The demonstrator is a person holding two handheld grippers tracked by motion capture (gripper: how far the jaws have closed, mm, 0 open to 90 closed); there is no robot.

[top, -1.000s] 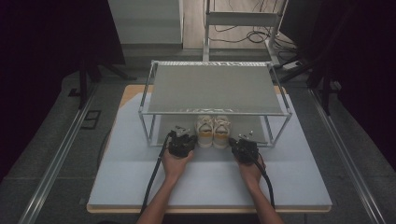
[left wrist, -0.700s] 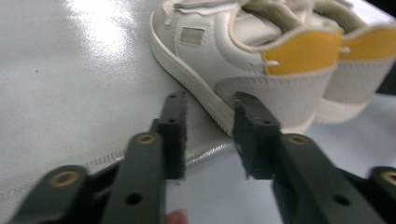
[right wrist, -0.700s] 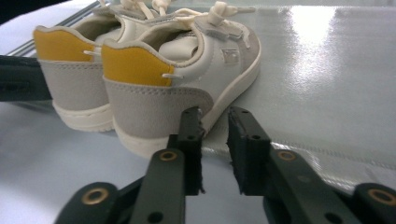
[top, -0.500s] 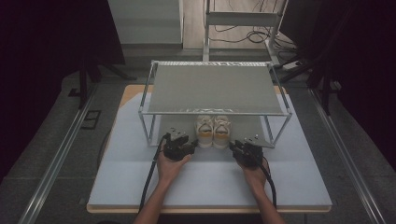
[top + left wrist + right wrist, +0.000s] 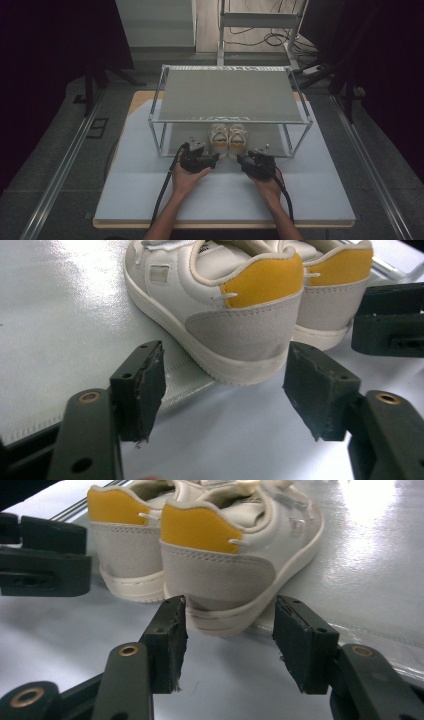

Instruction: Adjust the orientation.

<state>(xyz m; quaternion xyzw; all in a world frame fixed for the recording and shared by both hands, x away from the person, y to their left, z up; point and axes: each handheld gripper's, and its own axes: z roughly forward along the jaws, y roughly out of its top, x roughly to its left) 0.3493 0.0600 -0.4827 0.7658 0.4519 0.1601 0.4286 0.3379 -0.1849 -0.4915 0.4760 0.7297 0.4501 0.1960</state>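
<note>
While both shoes sit side by side on the rack's bottom shelf, heels toward the person, nothing is gripped yet. The left tool gapes wide just short of the left shoe; the right tool likewise gapes at the right shoe. Grasping and lifting remain. Toes and laces are cut off.

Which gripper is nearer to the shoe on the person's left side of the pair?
Left. The left gripper is open just behind the heel of the left shoe, not touching it. The right gripper is open behind the right shoe, one shoe farther away.
</note>
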